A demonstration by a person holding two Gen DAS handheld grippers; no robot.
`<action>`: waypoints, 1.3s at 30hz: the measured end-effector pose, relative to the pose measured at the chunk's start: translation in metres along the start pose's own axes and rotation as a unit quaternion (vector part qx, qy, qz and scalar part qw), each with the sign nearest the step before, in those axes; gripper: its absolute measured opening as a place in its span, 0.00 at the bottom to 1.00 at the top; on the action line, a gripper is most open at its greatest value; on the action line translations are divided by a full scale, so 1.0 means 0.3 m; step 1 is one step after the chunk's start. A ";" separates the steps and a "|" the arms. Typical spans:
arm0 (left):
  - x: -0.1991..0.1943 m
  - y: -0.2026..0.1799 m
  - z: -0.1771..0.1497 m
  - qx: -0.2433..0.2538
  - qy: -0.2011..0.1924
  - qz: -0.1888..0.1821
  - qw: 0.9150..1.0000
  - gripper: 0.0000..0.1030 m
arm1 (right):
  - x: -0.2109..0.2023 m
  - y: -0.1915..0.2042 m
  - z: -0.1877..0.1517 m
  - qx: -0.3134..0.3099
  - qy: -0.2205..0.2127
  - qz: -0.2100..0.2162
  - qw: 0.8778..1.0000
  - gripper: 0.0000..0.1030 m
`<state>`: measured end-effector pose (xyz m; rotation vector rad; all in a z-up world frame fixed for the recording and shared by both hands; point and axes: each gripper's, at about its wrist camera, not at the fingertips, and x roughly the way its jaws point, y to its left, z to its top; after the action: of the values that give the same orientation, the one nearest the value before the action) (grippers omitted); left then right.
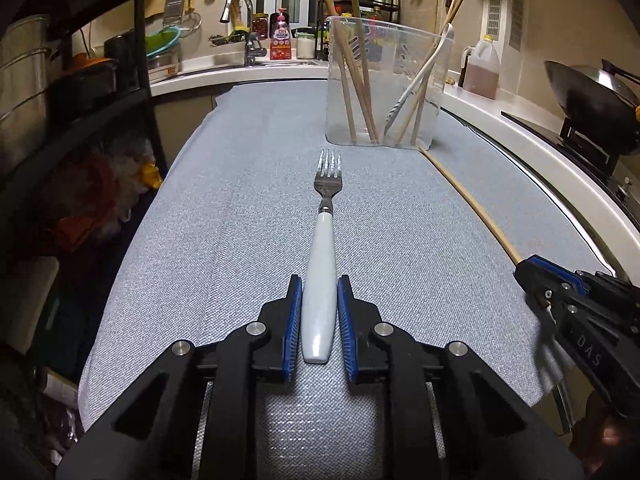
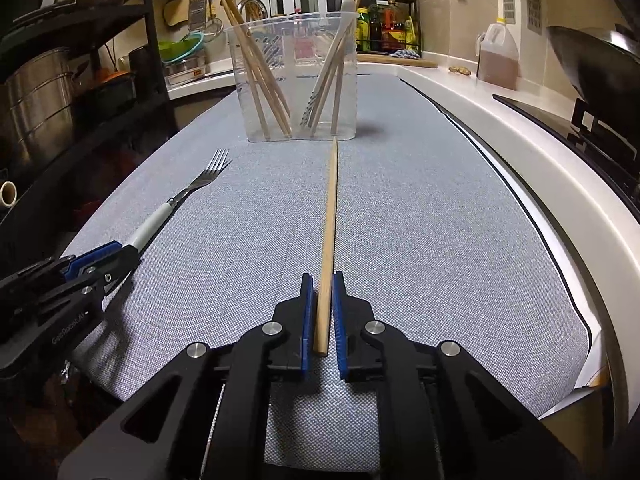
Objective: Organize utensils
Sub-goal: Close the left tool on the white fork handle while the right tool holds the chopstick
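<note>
Utensils are found in three places. A fork [image 1: 325, 240] with a white handle lies flat on the grey-blue cloth [image 1: 224, 240], tines toward the clear plastic container [image 1: 386, 84]. Its handle is clamped between the blue pads of the left gripper [image 1: 319, 284], which press on both sides of it. One wooden chopstick [image 2: 329, 240] lies on the same cloth, its far tip just short of the container's base; its near end is clenched between the pads of the right gripper [image 2: 321, 280], the jaws nearly together around the thin stick. Whether either utensil is raised off the cloth cannot be told.

The container stands upright at the far end of the cloth. Inside it several wooden chopsticks [image 2: 256, 64] are seen leaning against the left wall, with more chopsticks and a white-handled utensil [image 1: 420, 76] leaning to the right.

The two grippers are held side by side, well apart, both pointed toward the container.
</note>
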<state>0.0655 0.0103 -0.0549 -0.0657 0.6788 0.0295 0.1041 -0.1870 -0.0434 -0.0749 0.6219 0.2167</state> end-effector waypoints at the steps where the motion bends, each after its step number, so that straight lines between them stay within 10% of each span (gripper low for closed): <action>1: 0.002 -0.002 0.000 -0.001 -0.001 -0.002 1.000 0.18 | 0.001 -0.002 0.000 -0.001 -0.001 0.000 1.000 0.11; 39: -0.029 -0.034 0.009 0.017 -0.022 0.008 1.000 0.17 | -0.045 0.005 0.029 -0.005 -0.020 -0.002 1.000 0.06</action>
<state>0.0607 0.0003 -0.0468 -0.0263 0.6359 0.0347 0.0981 -0.1869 -0.0286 -0.0802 0.5815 0.2176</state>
